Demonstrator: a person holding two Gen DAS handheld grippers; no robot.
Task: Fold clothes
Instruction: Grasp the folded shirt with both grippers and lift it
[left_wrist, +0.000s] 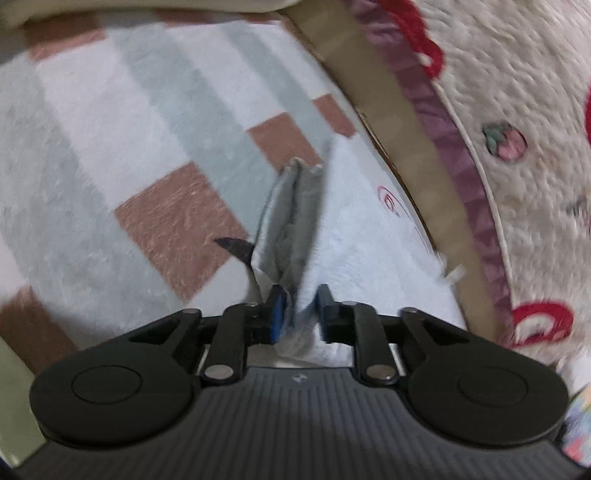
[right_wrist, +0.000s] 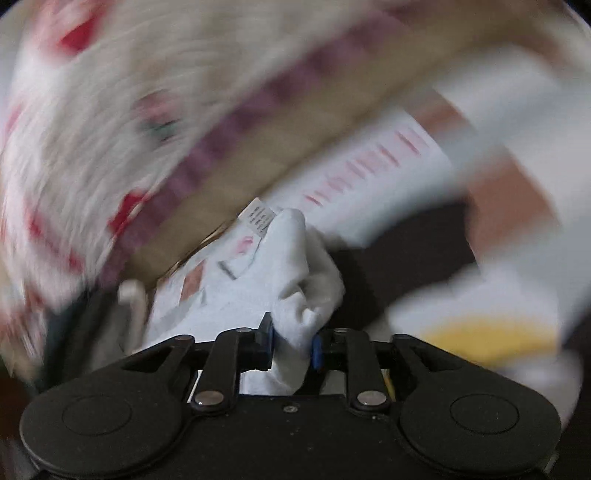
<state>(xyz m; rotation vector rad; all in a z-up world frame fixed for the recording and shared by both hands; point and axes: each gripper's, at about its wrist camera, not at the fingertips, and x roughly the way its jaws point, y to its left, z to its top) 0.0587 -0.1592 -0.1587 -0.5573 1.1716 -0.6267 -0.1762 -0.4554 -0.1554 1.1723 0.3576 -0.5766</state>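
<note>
Black gripper (right_wrist: 292, 345), bunched white garment (right_wrist: 295, 266)

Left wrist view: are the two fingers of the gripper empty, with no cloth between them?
No, a bunch of white garment sits pinched between the blue pads of the left gripper.

Home bedroom, checked fleece blanket (left_wrist: 122, 122), quilted strawberry-print bedspread (left_wrist: 517, 110) (ruffled purple trim), clothes spread out
</note>
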